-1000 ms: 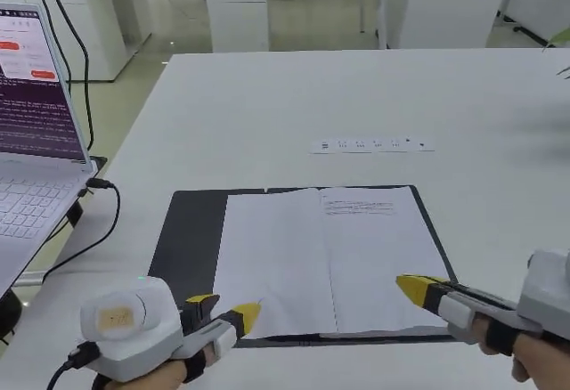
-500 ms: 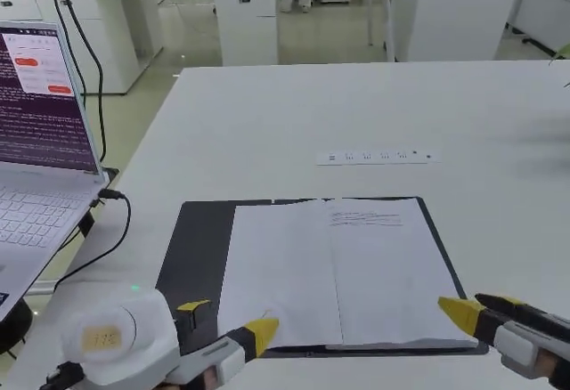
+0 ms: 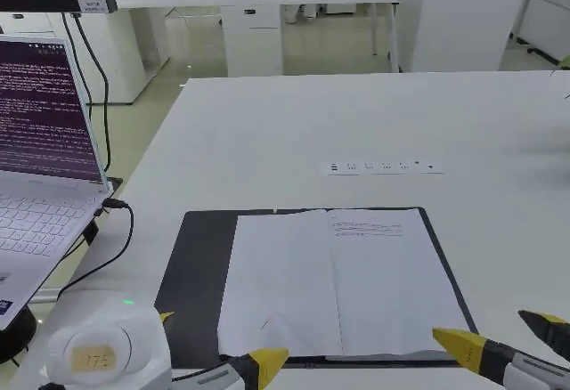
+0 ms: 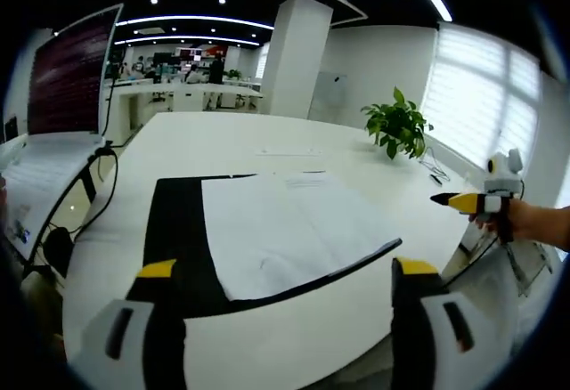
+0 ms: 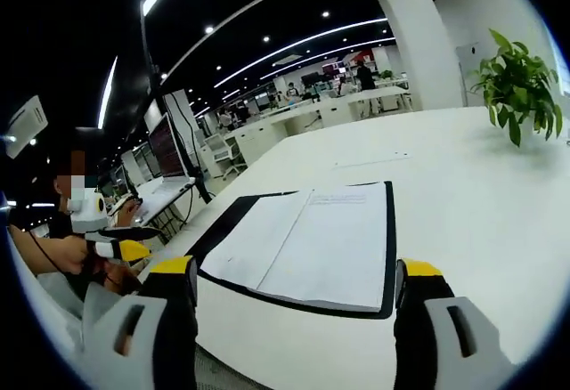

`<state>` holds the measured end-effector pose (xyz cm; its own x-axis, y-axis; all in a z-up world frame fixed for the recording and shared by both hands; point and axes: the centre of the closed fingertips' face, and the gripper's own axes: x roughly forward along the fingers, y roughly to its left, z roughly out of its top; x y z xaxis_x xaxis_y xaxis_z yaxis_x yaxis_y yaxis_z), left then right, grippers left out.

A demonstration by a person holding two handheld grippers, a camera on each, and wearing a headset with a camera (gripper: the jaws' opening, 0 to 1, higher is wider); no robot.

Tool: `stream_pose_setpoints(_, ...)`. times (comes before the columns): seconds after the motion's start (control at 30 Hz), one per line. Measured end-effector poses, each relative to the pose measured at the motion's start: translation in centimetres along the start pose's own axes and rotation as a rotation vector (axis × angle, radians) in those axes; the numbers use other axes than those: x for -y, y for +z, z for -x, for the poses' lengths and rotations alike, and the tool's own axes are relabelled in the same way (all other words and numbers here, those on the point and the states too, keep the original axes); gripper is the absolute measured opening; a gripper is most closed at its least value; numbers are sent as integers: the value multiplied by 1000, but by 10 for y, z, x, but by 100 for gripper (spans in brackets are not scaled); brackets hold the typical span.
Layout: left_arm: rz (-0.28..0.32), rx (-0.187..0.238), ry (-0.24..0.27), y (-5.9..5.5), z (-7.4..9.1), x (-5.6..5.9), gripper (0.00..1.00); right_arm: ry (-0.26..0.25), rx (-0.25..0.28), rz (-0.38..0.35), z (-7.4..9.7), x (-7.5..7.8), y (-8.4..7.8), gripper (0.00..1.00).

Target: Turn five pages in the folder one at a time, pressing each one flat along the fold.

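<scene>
A black folder [image 3: 200, 274] lies open on the white table with white pages [image 3: 338, 283] spread flat; the right page has a few printed lines at its top. My left gripper [image 3: 216, 341] hovers at the near left corner, open and holding nothing. At the near right corner my right gripper [image 3: 500, 335] is likewise open and holding nothing. In the left gripper view the jaws of the left gripper [image 4: 285, 270] stand wide apart before the folder [image 4: 178, 230]. The right gripper view has the right gripper [image 5: 294, 268] framing the pages [image 5: 312, 239], clear of them.
A laptop [image 3: 44, 141] stands open at the left with a black cable [image 3: 107, 239] trailing off the table edge. A white power strip [image 3: 381, 167] lies beyond the folder. A potted plant [image 4: 396, 123] stands on the far right of the table.
Both grippers have drawn back toward the near table edge, off the pages they were over. The head camera has tilted up a little. The pages lie as before.
</scene>
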<state>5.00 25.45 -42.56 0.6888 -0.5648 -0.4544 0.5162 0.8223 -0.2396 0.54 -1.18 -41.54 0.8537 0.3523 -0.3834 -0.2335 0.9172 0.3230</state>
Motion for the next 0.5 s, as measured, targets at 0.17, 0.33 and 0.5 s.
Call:
stream_pose_setpoints(0.17, -47, -4, 26, 6, 7, 0, 99, -11, -1, 19, 2, 3, 1, 100)
stream_pose_setpoints(0.33, -69, -21, 41, 3, 10, -3, 99, -14, -4, 24, 5, 5, -1, 100)
stream_pose_setpoints(0.5, -74, -42, 45, -1, 3, -4, 99, -19, -14, 19, 4, 9, -5, 100)
